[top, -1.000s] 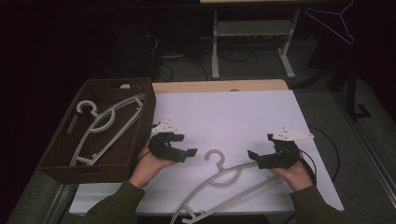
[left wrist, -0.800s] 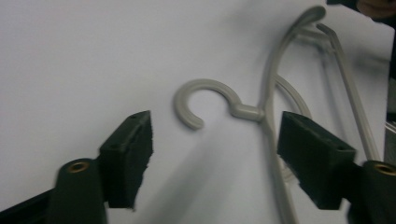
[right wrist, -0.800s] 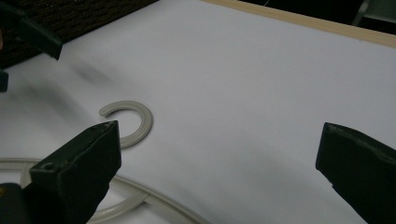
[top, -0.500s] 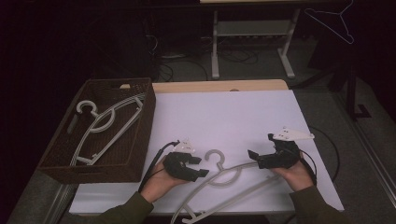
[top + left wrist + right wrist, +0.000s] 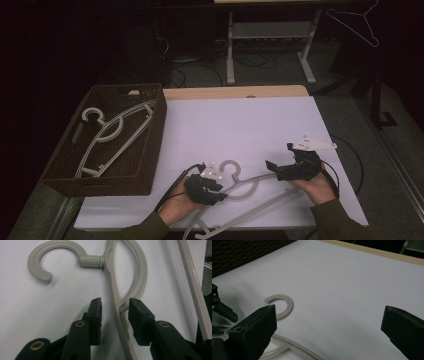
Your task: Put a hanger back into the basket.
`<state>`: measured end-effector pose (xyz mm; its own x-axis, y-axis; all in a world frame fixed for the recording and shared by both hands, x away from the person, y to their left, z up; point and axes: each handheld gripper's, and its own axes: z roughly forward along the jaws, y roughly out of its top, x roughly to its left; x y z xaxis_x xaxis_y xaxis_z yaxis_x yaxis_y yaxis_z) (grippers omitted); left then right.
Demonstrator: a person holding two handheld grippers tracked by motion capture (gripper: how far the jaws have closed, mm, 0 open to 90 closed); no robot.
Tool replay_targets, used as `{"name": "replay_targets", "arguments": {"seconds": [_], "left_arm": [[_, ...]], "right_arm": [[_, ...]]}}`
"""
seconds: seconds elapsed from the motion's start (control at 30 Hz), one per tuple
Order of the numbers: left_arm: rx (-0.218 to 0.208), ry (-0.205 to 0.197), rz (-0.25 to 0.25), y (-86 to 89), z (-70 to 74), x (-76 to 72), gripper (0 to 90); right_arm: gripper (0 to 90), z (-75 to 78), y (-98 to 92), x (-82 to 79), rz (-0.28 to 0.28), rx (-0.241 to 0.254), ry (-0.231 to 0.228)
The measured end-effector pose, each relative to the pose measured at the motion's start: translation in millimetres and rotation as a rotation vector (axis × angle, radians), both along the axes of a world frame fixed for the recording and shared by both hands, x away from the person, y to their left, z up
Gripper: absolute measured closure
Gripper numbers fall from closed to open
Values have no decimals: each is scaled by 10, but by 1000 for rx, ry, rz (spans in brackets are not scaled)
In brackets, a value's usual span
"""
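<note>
Left gripper [image 5: 115,312] fingers closing around grey hanger [image 5: 113,290] shoulder

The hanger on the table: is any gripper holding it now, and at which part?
Not yet. The left gripper has been closing around the hanger arm just below the hook, pads not touching. The right gripper is open, holding nothing.
</note>
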<state>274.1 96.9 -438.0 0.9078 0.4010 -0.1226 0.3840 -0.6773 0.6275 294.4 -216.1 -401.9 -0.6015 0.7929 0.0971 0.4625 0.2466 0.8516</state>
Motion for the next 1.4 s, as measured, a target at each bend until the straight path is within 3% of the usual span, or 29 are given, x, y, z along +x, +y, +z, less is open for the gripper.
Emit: {"name": "replay_targets", "arguments": {"seconds": [0.2, 0.3, 0.63, 0.77, 0.87, 0.97, 1.13, 1.27, 1.4], "left_arm": [[7, -14, 2, 14, -6, 29, 753], [21, -46, 17, 22, 4, 49, 785], [23, -82, 141, 217, 5, 364, 811], [15, -67, 188, 336, 0, 514, 811], [0, -55, 202, 370, -5, 538, 811], [-15, -44, 209, 385, -8, 545, 800], [-64, -27, 225, 488, 49, 574, 627], [-120, -27, 244, 584, 101, 594, 501], [-154, -26, 265, 633, 119, 598, 409]], "right_arm": [[0, 1, 2, -1, 2, -3, -4], [0, 1, 2, 1, 2, -3, -3], [0, 2, 9, 0, -1, 3, 2], [0, -3, 7, 4, 6, -6, 0], [0, -5, 5, 8, 9, -9, -1], [25, -2, 2, 5, 9, -6, 12], [59, 8, 1, -12, 24, -17, 38], [206, 22, -36, -37, 2, -18, 61], [474, 32, -91, -76, -32, -38, 64]]}}
